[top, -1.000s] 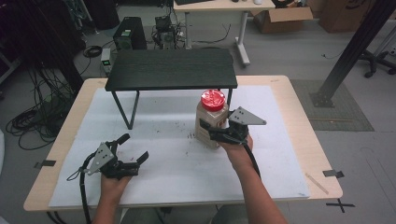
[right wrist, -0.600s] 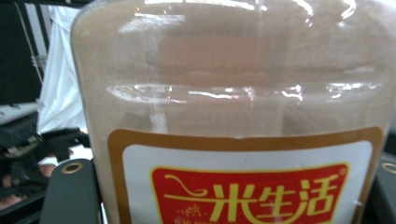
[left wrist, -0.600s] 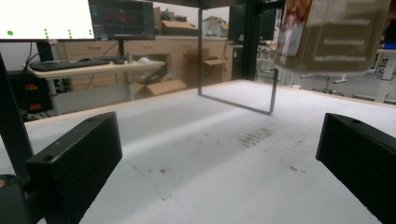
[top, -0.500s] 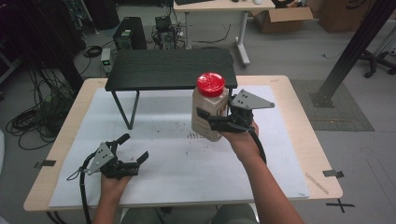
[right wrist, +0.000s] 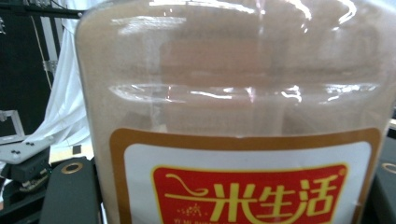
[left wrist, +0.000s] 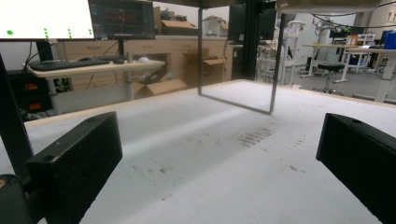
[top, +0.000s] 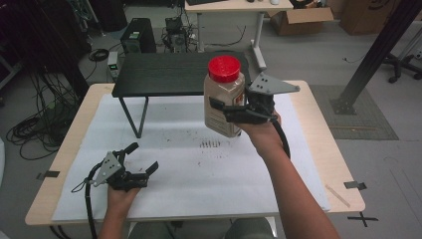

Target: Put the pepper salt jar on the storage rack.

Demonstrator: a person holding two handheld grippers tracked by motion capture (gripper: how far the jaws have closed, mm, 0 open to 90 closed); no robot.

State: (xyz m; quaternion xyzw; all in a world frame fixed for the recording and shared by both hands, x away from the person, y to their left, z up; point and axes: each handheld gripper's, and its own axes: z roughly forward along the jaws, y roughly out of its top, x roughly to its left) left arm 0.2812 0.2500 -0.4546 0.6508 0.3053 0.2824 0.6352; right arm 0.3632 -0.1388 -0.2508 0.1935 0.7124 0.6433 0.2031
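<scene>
My right gripper [top: 225, 110] has its jaws clenched on the red-lidded jar [top: 224, 94], holding it upright above the tabletop [top: 318, 149]. My left gripper [top: 144, 159] rests low near the front edge, jaws released.

Both your forearms enter bare from the bottom of the frame, no sleeves showing. Your left gripper [top: 142, 160] at lower left is black with blocky jaws, a grey three-cornered plate and a looping black cable. Your right gripper [top: 221, 110], right of centre, has the same plate and cable
</scene>
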